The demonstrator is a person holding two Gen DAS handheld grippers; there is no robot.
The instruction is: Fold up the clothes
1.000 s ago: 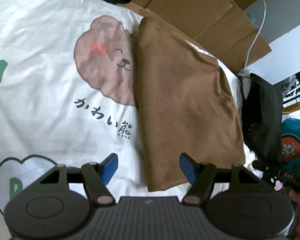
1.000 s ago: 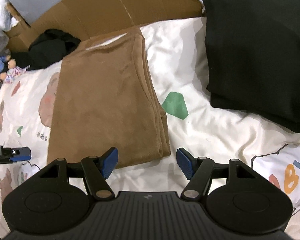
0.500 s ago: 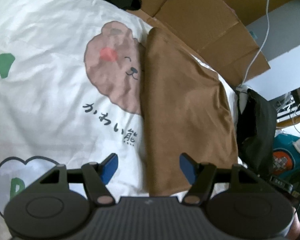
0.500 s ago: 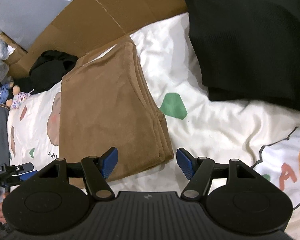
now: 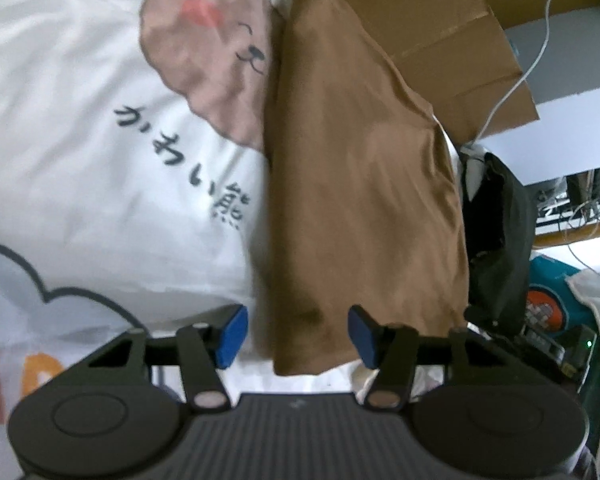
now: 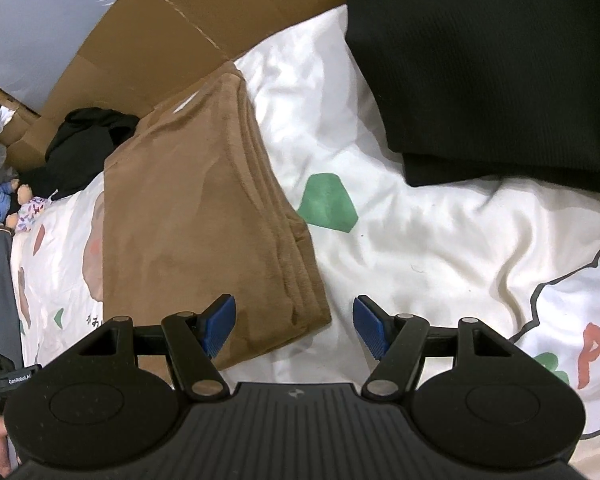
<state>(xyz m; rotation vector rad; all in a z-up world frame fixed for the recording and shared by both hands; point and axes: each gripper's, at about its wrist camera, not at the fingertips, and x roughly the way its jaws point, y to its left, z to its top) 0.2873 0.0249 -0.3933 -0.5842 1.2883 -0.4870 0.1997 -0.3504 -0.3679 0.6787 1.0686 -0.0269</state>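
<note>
**Both grippers down at the near corners of the brown garment**

Lower now than a second ago, both views closer to the bed: brown garment (image 5: 360, 184) larger in the left wrist view, its near edge risen to pad level in both.

Left gripper (image 5: 294, 330): jaws closing, near-left corner of the garment between the blue pads, no pad pressing on cloth yet as far as visible; some blur in this view. Right gripper (image 6: 294, 326): jaws wide, nothing clamped, the stacked near-right corner of the garment just ahead of the gap and nearer the left pad.

Garment lying flat on the white printed bedsheet (image 6: 440, 240), already folded into a long narrow strip with several layers showing along its right edge, far end up against the cardboard (image 6: 188, 12). Black folded pile (image 6: 500, 60) apart on the right, likely done.

Step in hand, by judgement: grasping the near end for one more fold, near end over toward the far end.

Next move calls for: all layers caught at each corner, not only the top one; right gripper shifted slightly left to centre on its corner before closing; both ends lifted together and level to keep the strip from skewing.
</note>
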